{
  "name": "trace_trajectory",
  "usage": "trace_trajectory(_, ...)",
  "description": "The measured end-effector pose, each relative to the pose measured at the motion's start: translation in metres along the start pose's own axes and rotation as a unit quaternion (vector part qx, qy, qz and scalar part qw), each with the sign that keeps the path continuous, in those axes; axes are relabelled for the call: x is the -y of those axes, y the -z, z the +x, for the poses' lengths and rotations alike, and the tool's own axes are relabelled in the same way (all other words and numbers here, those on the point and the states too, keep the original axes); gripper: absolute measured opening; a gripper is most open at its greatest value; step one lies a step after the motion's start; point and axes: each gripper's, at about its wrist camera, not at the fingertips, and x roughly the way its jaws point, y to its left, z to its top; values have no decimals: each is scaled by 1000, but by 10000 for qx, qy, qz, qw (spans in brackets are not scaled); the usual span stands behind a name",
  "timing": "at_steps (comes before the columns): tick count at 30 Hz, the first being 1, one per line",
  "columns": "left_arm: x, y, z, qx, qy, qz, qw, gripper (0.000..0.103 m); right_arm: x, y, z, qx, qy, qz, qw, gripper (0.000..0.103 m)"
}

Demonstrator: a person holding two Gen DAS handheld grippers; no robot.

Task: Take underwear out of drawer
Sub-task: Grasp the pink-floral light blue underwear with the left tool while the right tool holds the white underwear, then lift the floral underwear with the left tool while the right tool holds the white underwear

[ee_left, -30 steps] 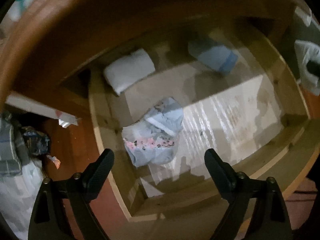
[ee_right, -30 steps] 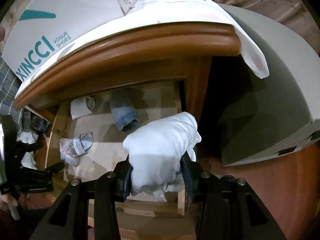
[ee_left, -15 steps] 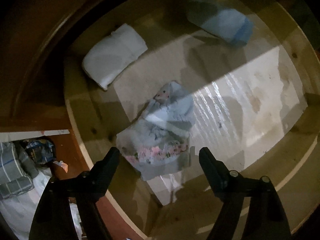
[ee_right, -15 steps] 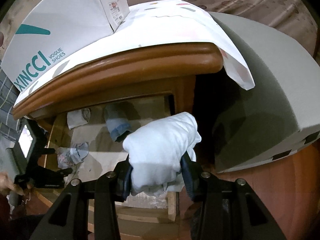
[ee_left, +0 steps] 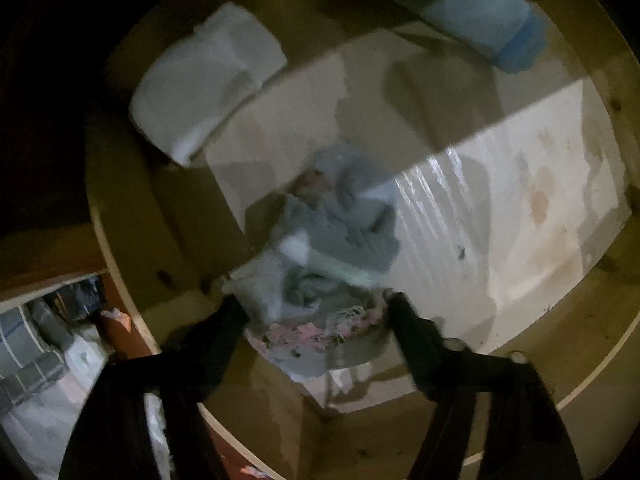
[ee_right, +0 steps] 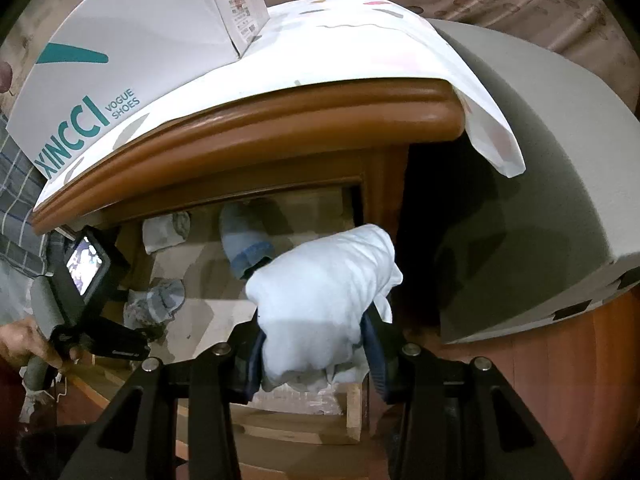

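Note:
A crumpled grey-blue pair of underwear (ee_left: 340, 232) with a pink floral edge lies on the floor of the open wooden drawer (ee_left: 128, 216). My left gripper (ee_left: 316, 306) points down over it. Its jaws are closing, with the floral edge bunched between the fingertips (ee_left: 236, 312). A folded white pair (ee_left: 204, 80) and a folded light-blue pair (ee_left: 484, 20) lie at the back of the drawer. My right gripper (ee_right: 316, 344) is shut on a bundled white pair (ee_right: 320, 292), held above the drawer's front right corner. The crumpled pair (ee_right: 160, 300) also shows in the right wrist view.
The drawer sits under a brown cabinet top (ee_right: 280, 132) covered by a white sheet (ee_right: 360, 40), with a white shoe box (ee_right: 132, 40) on it. A grey padded block (ee_right: 540, 160) stands to the right. A hand (ee_right: 24, 340) holds the left gripper's handle.
My left gripper has sunk into the drawer onto the crumpled pair, and its jaws have narrowed around the floral edge. The right gripper holds its white bundle still.

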Motion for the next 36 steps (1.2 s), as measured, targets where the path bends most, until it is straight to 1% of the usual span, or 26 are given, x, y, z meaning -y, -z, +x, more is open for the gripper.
trace_trajectory(1, 0, 1, 3, -95, 136, -49, 9999, 53, 0, 0, 0, -1, 3, -3, 10000, 42)
trace_trajectory(4, 3, 5, 4, -175, 190, -51, 9997, 47, -1, 0, -1, -9, -10, -5, 10000, 42)
trace_trajectory(5, 3, 7, 3, -204, 249, -78, 9995, 41, -1, -1, 0, -4, -8, -7, 10000, 42)
trace_trajectory(6, 3, 8, 3, -250, 327, -123, 9991, 38, -1, -1, -1, 0, 1, -20, 10000, 42)
trace_trajectory(7, 3, 9, 3, -286, 398, -160, 9987, 36, -1, -1, -1, -3, 5, -23, 10000, 42)
trace_trajectory(9, 4, 11, 3, -350, 473, -228, 9980, 37, 0, -1, -1, -19, -3, -3, 10000, 42)
trace_trajectory(12, 4, 12, 3, -435, 492, -401, 9970, 44, -1, -1, 0, -15, 7, 9, 10000, 42)
trace_trajectory(15, 2, 9, 2, -467, 498, -510, 9964, 54, -2, -1, 0, -13, 20, 6, 10000, 42)
trace_trajectory(16, 2, 6, 1, -487, 487, -539, 9962, 61, -2, -1, 1, -31, 24, 7, 10000, 43)
trace_trajectory(17, 3, 4, 0, -487, 466, -542, 9963, 63, -2, -1, 2, -51, 20, 11, 10000, 43)
trace_trajectory(19, -10, 3, 7, -505, 470, -580, 9959, 64, -2, -1, 2, -66, 12, 6, 10000, 43)
trace_trajectory(21, -10, -1, 10, -582, 467, -652, 9951, 64, -2, -1, 3, -67, 23, -11, 10000, 43)
trace_trajectory(24, -7, -3, 14, -689, 435, -615, 9948, 56, -2, -1, 3, -71, 24, -18, 10000, 43)
trace_trajectory(25, -6, -2, 16, -723, 395, -594, 9948, 50, -2, -1, 3, -73, 26, -20, 10000, 43)
trace_trajectory(26, -6, -5, 18, -755, 385, -567, 9948, 47, -2, -1, 3, -74, 23, -22, 10000, 43)
trace_trajectory(27, -6, -5, 17, -732, 397, -573, 9949, 46, -2, -1, 3, -77, 24, -24, 10000, 43)
trace_trajectory(29, -6, -4, 17, -728, 404, -602, 9947, 37, -2, -1, 3, -79, 21, -28, 10000, 43)
trace_trajectory(30, -6, -4, 17, -720, 390, -629, 9947, 36, -2, -1, 4, -83, 18, -27, 10000, 43)
trace_trajectory(31, -6, -3, 17, -717, 396, -645, 9946, 32, -2, -1, 4, -87, 17, -27, 10000, 43)
trace_trajectory(32, -6, -2, 16, -703, 371, -653, 9947, 29, -2, -1, 4, -91, 18, -36, 10000, 43)
trace_trajectory(36, -9, 1, 8, -572, 386, -802, 9944, 24, -2, 0, 5, -107, 17, -54, 9999, 43)
